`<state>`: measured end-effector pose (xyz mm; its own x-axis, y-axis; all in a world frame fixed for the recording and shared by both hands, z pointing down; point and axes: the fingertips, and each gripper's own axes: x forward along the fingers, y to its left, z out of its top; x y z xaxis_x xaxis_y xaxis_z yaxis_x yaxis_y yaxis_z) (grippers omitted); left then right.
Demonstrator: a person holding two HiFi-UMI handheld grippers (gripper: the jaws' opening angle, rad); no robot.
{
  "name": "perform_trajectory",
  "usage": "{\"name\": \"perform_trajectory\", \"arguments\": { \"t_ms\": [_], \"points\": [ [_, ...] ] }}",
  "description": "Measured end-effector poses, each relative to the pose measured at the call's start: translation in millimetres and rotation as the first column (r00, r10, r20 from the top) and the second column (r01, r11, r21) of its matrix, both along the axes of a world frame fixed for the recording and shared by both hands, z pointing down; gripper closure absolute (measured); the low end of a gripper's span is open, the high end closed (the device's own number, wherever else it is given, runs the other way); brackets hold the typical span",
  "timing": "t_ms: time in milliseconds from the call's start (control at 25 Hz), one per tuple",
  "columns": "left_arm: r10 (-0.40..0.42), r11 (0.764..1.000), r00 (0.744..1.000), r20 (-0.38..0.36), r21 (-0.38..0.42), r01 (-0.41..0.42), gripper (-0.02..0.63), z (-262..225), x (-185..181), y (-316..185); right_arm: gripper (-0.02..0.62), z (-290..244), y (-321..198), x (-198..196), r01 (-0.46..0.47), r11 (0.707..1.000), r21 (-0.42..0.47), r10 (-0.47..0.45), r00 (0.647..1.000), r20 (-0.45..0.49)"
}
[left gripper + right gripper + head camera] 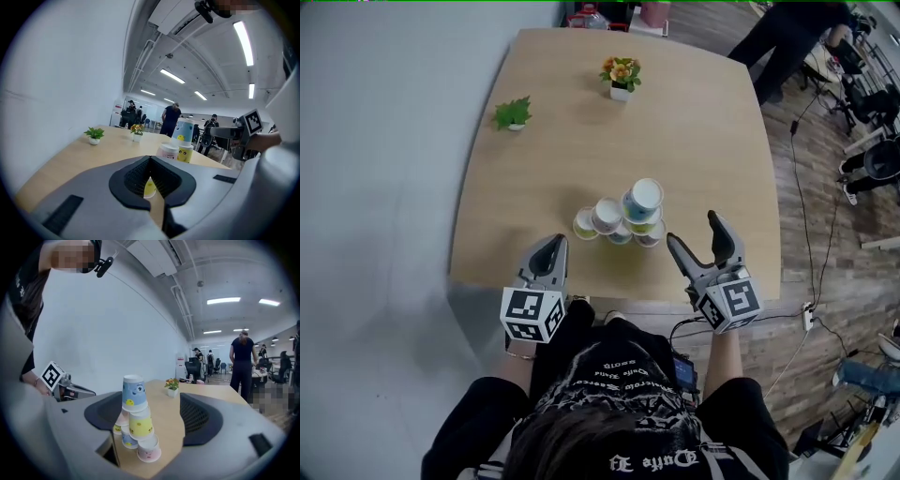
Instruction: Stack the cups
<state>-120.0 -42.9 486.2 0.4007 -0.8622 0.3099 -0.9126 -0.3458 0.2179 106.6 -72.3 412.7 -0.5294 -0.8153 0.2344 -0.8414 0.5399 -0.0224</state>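
Left gripper clenched, empty, over near edge of table; cups piled in a pyramid just inside that edge, near its middle; right gripper released, empty, just right of cups, apart from them.

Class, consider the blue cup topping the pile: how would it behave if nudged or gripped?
The blue cup looks like thin paper: probably light, and easily crushed. Perched upside down atop the yellow cup, a sideways nudge would likely topple it. Its round, tapered wall suggests it would then roll in a curve across the table.
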Motion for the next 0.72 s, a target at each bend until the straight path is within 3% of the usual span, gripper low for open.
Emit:
{"name": "perform_trajectory", "arguments": {
  "t_ms": [200,480,720],
  "points": [
    [-0.02,1.0,1.0,0.003,-0.011,0.02,0.601,1.1,27.8,29.1,0.196,39.2,30.7,0.6,-0.027,0.998,-0.054,0.025,0.999,-0.038],
    [-0.062,0.998,0.998,0.013,-0.017,0.062,0.601,15.6,59.6,74.7,0.196,60.6,77.7,10.7,-0.083,0.995,-0.063,0.085,0.996,0.029],
    [-0.101,0.993,0.995,-0.001,-0.054,0.101,0.601,31.9,71.0,99.9,0.199,88.2,111.8,8.7,0.001,0.993,-0.121,-0.008,0.998,-0.058]
  ]
}}
